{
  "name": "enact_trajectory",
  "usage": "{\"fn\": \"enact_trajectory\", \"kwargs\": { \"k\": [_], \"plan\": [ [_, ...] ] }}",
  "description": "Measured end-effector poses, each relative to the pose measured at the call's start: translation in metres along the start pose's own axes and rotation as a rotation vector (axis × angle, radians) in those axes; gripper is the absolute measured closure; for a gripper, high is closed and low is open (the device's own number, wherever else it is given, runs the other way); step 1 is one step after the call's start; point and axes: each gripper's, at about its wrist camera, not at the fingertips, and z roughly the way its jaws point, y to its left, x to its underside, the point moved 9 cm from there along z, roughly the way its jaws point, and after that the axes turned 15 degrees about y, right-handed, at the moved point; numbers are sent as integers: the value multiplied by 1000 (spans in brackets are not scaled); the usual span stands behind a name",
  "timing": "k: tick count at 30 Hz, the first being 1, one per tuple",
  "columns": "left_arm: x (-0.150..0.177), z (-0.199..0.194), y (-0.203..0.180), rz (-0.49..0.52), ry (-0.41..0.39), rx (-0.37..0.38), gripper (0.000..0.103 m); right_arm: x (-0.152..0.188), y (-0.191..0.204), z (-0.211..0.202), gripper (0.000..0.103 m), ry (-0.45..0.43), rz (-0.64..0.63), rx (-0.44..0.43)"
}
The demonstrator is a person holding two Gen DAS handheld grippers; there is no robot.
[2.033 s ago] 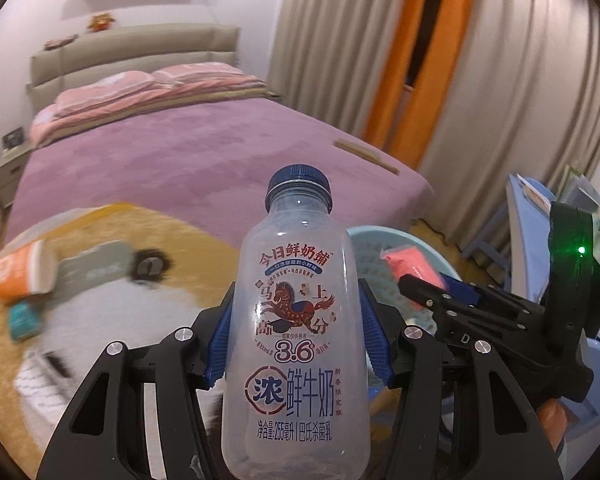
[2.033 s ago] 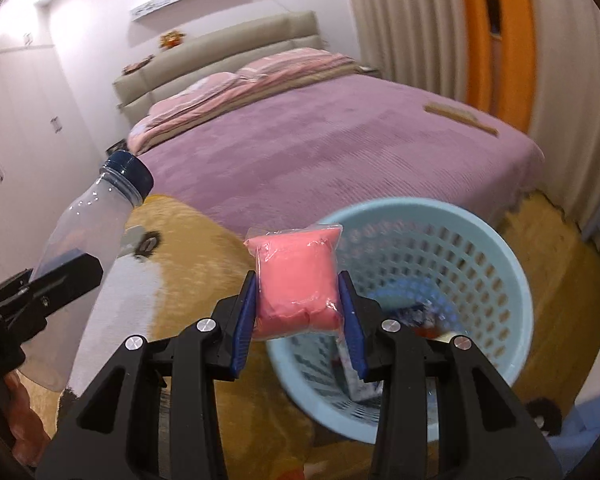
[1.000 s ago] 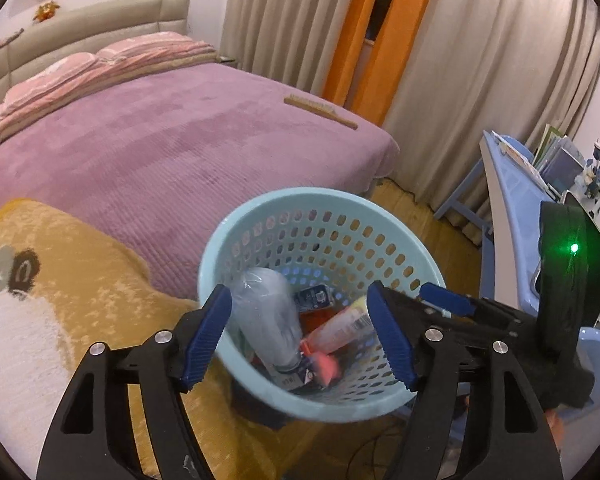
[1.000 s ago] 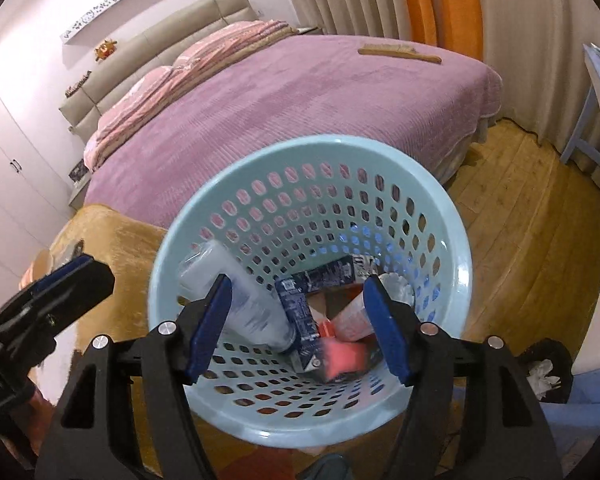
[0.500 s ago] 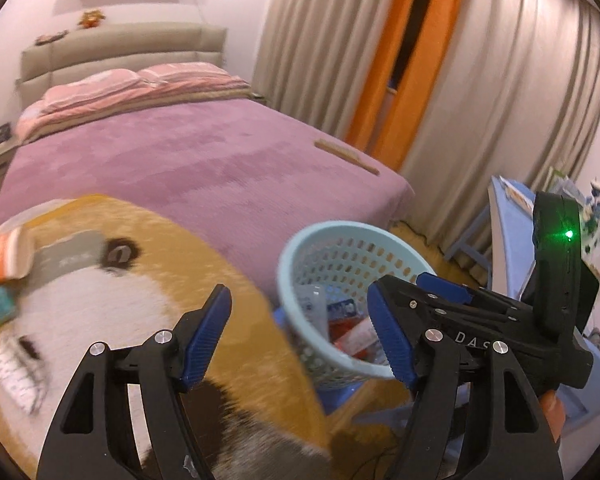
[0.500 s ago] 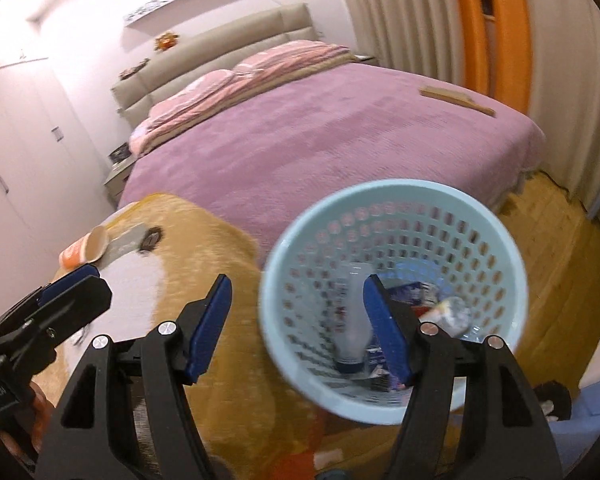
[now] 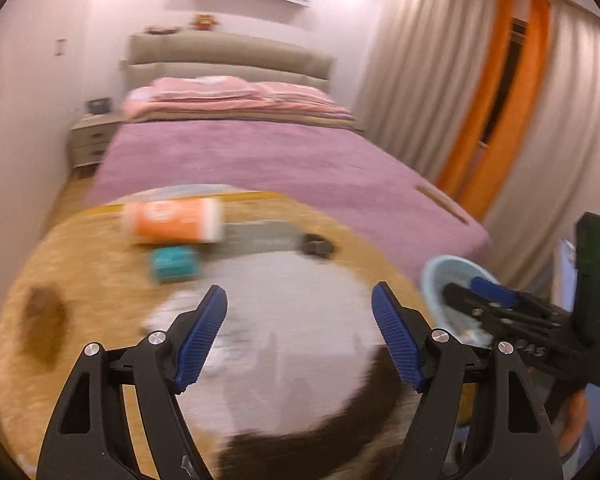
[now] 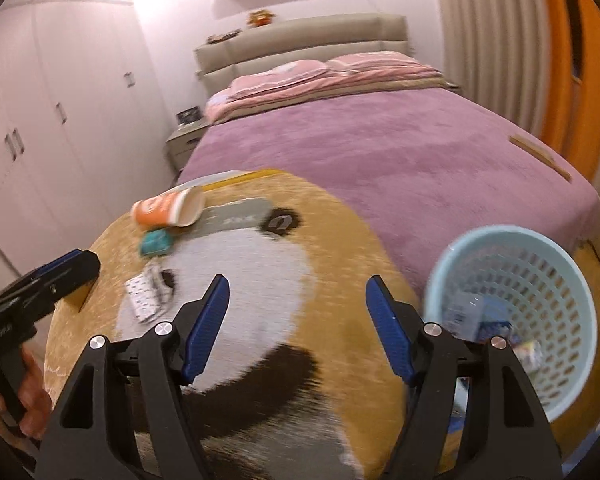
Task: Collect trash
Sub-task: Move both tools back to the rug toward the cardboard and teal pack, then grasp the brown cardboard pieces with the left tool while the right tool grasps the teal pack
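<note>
An orange paper cup lies on its side on the round plush mat, with a teal packet just in front of it. White crumpled wrappers lie nearer, to the left. My left gripper and right gripper hover over the mat. The jaws of both are opening, with nothing between them. The light blue basket stands at the right with trash inside.
A bed with a purple cover runs behind the mat, and a wooden strip lies on its right edge. White wardrobe doors fill the left wall and a nightstand stands beside the bed. Curtains hang at the right.
The milk bottle and pink packet left my grippers and landed in the basket. Both grippers then swung left from above the basket to over the mat, so the cup and packets came into view.
</note>
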Motion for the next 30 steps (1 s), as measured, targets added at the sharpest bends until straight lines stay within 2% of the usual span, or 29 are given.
{"fn": "enact_trajectory", "kwargs": {
  "k": [4,8,14,21,24,30],
  "plan": [
    [5,-20,59,-85,-24,-92,27,-9,40,13,33,11,-69,-17],
    [15,-34,121,-159,-33,-225,25,-13,75,28,28,31,-132,-15],
    [29,-28,181,-227,11,-286,25,-22,129,54,24,65,-241,-1],
    [38,-12,209,-226,46,-310,25,-34,163,100,23,131,-248,-33],
    [38,-5,209,-215,47,-295,28,-38,172,118,23,150,-241,-34],
    [42,8,210,-195,65,-263,40,-48,184,155,23,193,-207,-46]
  ]
}}
